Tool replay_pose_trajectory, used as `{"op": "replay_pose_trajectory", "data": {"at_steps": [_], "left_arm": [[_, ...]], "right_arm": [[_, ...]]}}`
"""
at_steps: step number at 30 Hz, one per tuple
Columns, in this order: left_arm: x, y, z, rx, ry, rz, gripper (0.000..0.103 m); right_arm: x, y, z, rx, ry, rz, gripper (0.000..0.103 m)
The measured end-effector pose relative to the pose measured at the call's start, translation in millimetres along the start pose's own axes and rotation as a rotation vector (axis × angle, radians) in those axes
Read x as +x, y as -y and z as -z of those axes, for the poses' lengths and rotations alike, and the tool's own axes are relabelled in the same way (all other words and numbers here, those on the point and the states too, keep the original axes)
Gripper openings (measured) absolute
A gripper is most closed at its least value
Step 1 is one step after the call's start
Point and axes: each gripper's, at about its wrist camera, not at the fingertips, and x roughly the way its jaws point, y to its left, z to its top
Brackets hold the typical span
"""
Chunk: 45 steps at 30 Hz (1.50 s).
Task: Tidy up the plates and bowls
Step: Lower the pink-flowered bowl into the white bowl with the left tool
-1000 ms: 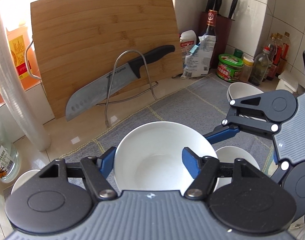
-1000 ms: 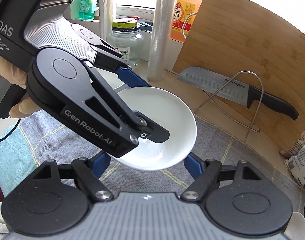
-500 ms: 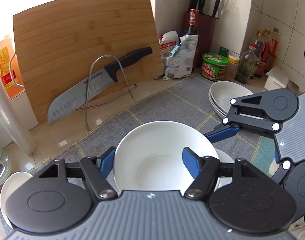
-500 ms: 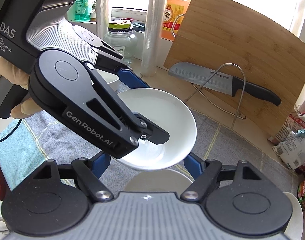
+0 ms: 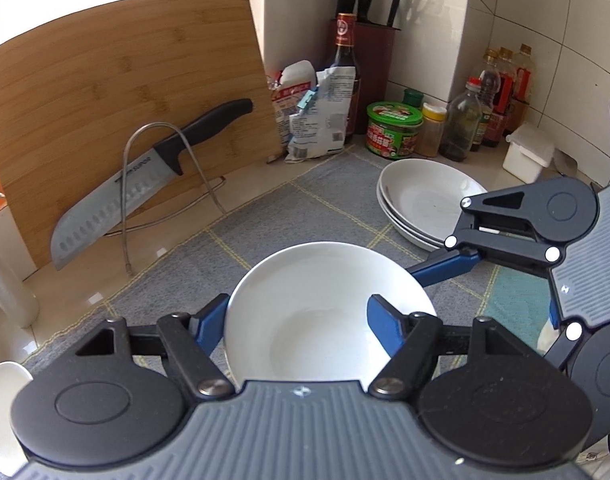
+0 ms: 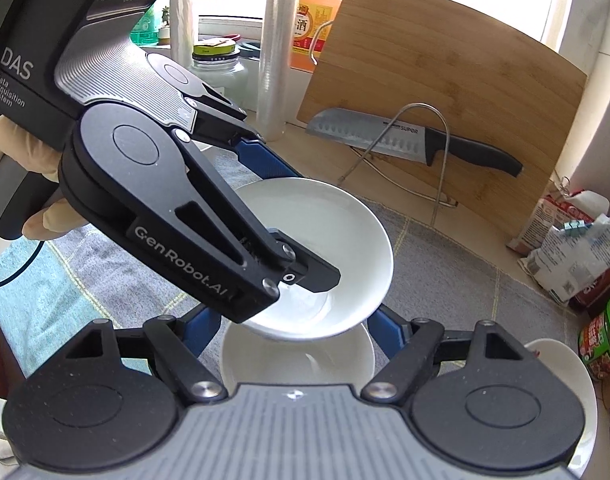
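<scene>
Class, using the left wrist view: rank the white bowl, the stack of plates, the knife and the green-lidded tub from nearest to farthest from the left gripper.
1. White bowl: between the left gripper fingers, jaws opening.
2. Stack of plates: ahead, right.
3. Knife: ahead left, on the wire stand.
4. Green-lidded tub: far right, by the wall.
Plates and knife are a close call.

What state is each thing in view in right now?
left gripper, jaws opening, white bowl between them
white bowl, tilted, above lower bowl
right gripper, open, around lower bowl
lower bowl, upright on mat
plates, stacked on mat
knife, propped against cutting board
</scene>
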Motion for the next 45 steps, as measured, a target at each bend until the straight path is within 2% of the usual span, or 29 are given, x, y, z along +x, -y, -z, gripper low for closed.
{"op": "replay_pose_trajectory", "data": {"at_steps": [14,25,45], "left_arm": [[21,14,4,0.020,-0.043,0.057,0.074],[31,18,15,0.010,-0.071,0.086,0.075],[38,18,24,0.017,-0.076,0.093,0.075]], "right_arm": [[3,9,21,0.063,-0.051,0.009,0.084],[8,10,32,0.073,-0.091,-0.017,0.084],[17,13,36,0.075,-0.114,-0.026,0.084]]}}
